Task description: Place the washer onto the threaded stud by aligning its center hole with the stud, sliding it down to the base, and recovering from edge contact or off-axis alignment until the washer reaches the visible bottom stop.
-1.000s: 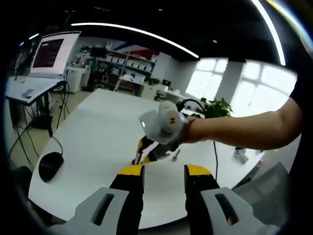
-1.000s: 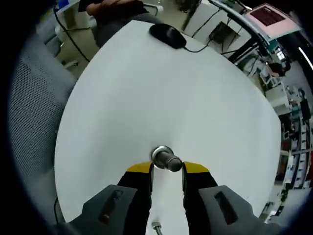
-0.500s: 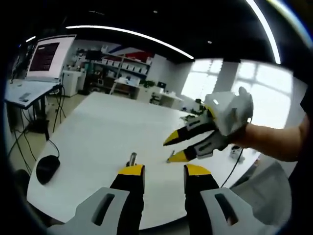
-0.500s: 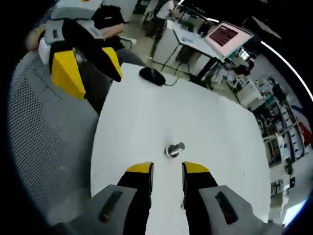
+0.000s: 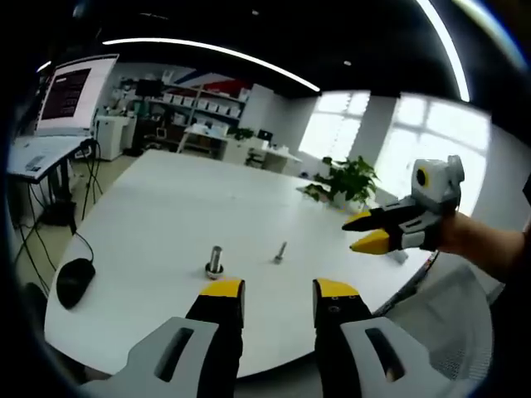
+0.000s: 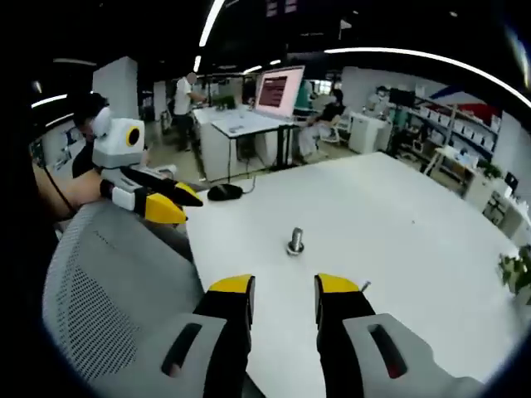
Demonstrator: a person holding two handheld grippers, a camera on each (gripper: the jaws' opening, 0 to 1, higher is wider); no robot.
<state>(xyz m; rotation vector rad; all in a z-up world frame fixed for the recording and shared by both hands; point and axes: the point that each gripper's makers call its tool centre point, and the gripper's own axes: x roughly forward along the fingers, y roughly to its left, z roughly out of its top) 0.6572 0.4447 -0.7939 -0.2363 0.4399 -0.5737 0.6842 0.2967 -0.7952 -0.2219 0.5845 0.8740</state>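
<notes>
the left gripper [image 5: 277,292] hangs low at the near edge of the white desk [image 5: 158,207], its two yellow-tipped fingers [image 5: 222,292] parted with nothing between them, pointing across the desk top. ahead of them the threaded stud [image 5: 215,260] stands upright on the desk with the washer [image 5: 214,270] lying flat round its foot, and a small bolt [image 5: 280,252] rests a little to one side, apart from the stud. in the left gripper view the right gripper [image 5: 375,231] comes in from the right, held up off the desk beyond its edge in a person's hand [image 5: 465,240], the forearm stretching back behind it, the fingers slightly spread and holding nothing. in the right gripper view the right gripper [image 6: 283,288] looks over a grey mesh chair back [image 6: 116,290] toward the desk [image 6: 398,232], its fingers [image 6: 234,290] apart and empty; the stud [image 6: 296,240] stands upright well ahead of them with the washer [image 6: 295,248] at its base. the left gripper [image 6: 162,203] shows at the left there, raised beside the chair, tips aimed toward the desk. a black mouse [image 5: 73,280] lies near the desk's edge, and a monitor [image 6: 280,89] stands on another table behind.
</notes>
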